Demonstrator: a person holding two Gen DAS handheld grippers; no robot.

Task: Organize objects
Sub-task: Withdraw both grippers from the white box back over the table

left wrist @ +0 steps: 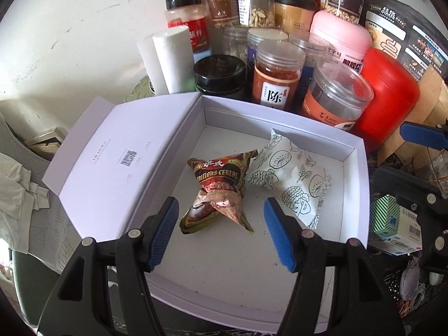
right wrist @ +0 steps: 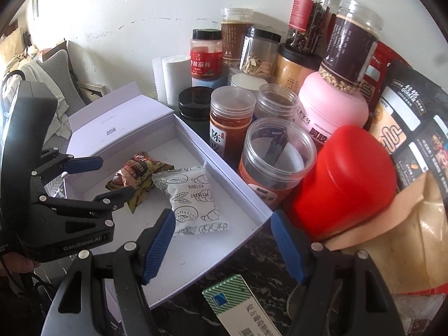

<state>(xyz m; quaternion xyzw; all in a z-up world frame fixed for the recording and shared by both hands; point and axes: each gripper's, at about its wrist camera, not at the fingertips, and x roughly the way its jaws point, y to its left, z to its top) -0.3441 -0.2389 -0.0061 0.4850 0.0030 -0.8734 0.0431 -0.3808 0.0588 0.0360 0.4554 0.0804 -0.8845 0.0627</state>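
A white box lies with its lid folded back to the left. On its floor are a brown and gold cereal packet and, touching it on the right, a white snack packet with line drawings. My left gripper hangs open above the cereal packet and its pads touch nothing. In the right wrist view the left gripper hovers over the box, above the cereal packet. My right gripper is open and empty over the box's near corner, beside the snack packet.
Behind the box stand several jars, among them an orange-labelled one, with a red canister, a pink jar and a paper roll. A green-striped carton lies on the dark counter. Bags lean at the right.
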